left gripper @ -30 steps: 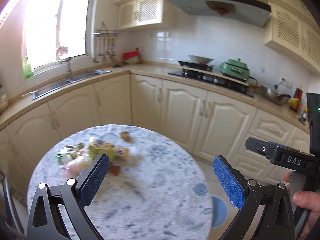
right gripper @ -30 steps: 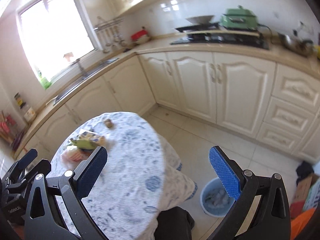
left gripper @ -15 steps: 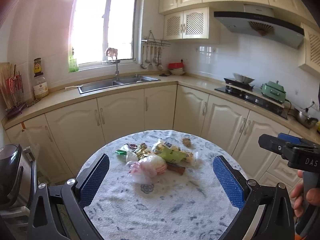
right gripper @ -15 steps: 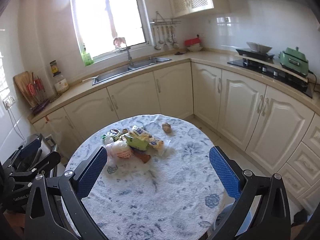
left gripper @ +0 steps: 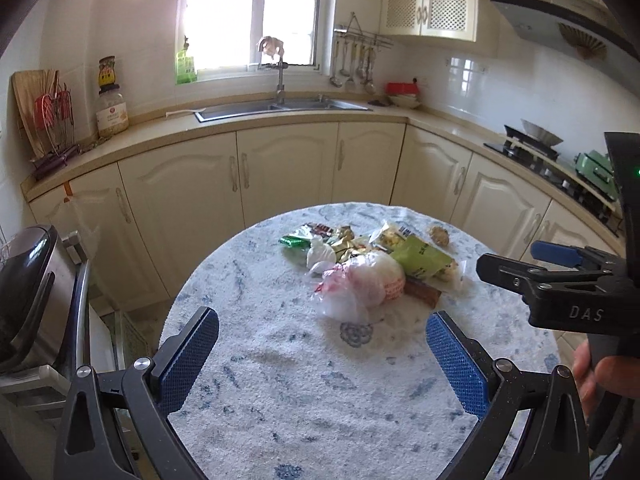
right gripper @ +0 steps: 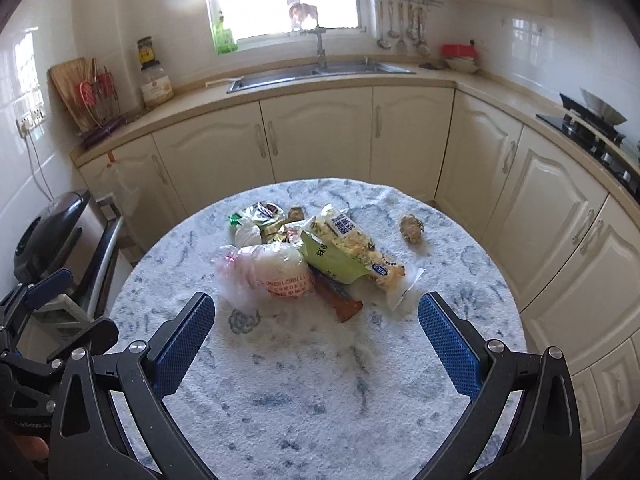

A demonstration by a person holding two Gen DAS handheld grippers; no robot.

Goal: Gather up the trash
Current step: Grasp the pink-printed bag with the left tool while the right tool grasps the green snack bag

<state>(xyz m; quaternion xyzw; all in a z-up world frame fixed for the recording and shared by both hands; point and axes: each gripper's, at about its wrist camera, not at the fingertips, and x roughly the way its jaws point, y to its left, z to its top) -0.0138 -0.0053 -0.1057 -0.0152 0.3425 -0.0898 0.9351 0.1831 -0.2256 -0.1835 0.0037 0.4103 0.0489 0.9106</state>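
Fingers, left gripper [left gripper: 322, 354]: two blue pads spread wide, holding nothing, hanging above the near part of the round table [left gripper: 280, 392], touching nothing.
Fingers, right gripper [right gripper: 316, 334]: two blue pads equally wide apart, empty, above the table just short of the trash.
Trash pile [right gripper: 308, 256]: one cluster on the far half of the table, pieces touching or overlapping.
White plastic bags: one, with red print [right gripper: 272, 272], at the near left of the pile.
Green snack packets: one large [right gripper: 332, 260], lying partly over a clear yellow-filled wrapper [right gripper: 380, 268].
Brown wrappers: one [right gripper: 340, 300], poking out toward the grippers.
Small wrappers at the back: several crumpled ones, green and gold; an exact count cannot be told.
Loose pieces: one brown crumpled lump [right gripper: 412, 229], apart from the pile on its right.
Left view only: the right gripper's body and a hand [left gripper: 600, 380] gripping its handle at the right edge.
Right view only: printing on the packets, and the left gripper's side at the lower left edge.
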